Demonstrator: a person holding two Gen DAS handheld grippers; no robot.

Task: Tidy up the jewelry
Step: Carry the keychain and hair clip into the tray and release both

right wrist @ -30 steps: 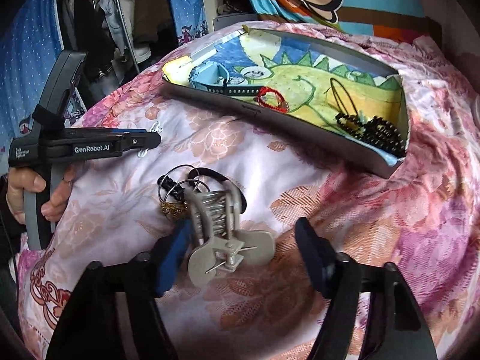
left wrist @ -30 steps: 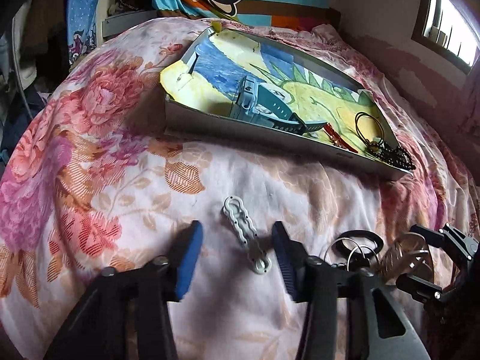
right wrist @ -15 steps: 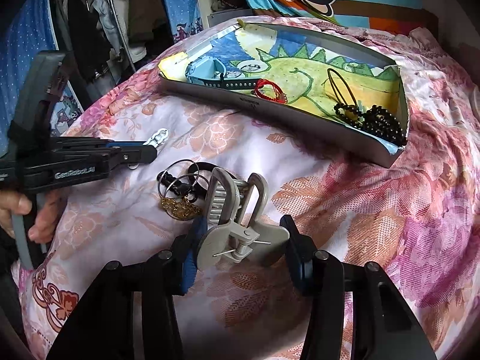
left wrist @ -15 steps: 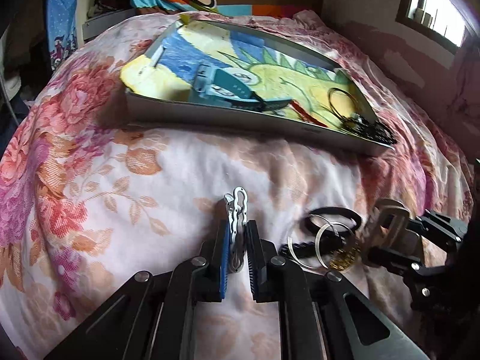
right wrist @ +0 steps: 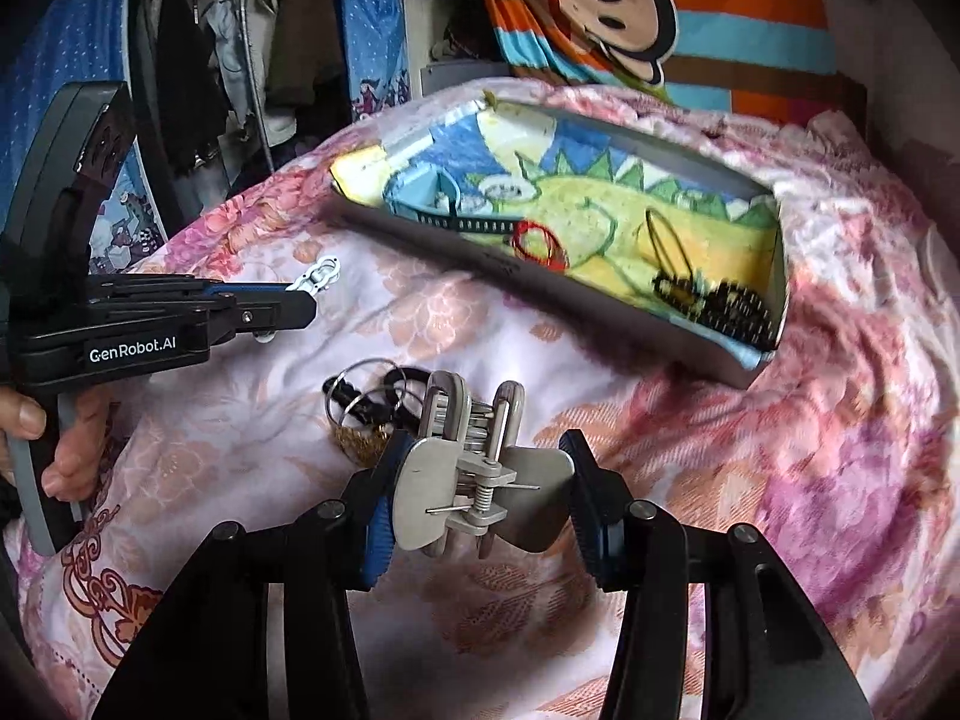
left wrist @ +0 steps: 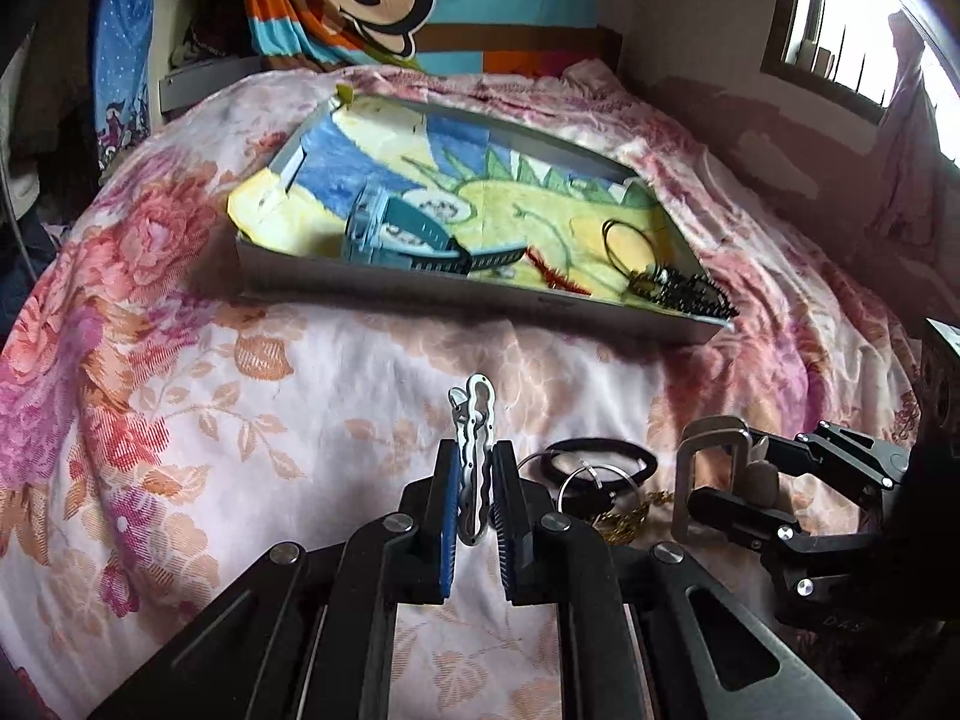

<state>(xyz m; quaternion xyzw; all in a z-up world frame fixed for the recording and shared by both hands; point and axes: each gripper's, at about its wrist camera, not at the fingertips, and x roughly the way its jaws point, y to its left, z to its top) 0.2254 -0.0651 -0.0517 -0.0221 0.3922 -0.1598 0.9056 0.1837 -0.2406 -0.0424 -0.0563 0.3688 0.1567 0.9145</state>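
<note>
Left wrist view: left tool [left wrist: 474, 498] pinching a white hair clip [left wrist: 473, 450], blue pads pressed against both its sides, clip tip sticking out ahead toward the tray [left wrist: 420, 294]. Clip carried just above the floral bedspread [left wrist: 180, 372], short of the tray's near wall. Right of the clip, nearer than the tray: black hair tie [left wrist: 600, 461], metal rings [left wrist: 591, 483], gold chain [left wrist: 624, 525] heaped together on the bedspread. Inside the tray: blue watch [left wrist: 396, 234] at left, red band [left wrist: 555, 273] mid, black beaded bracelet [left wrist: 690, 294] at right end.

Right wrist view: right tool [right wrist: 480, 483] clamped on a grey claw clip [right wrist: 474, 468], pads bearing on its two wings, teeth pointing toward the tray [right wrist: 600, 300]. Claw clip held over the heap of rings [right wrist: 360, 396], well short of the tray. Hand [right wrist: 42, 444] gripping the left tool's handle at far left.
</note>
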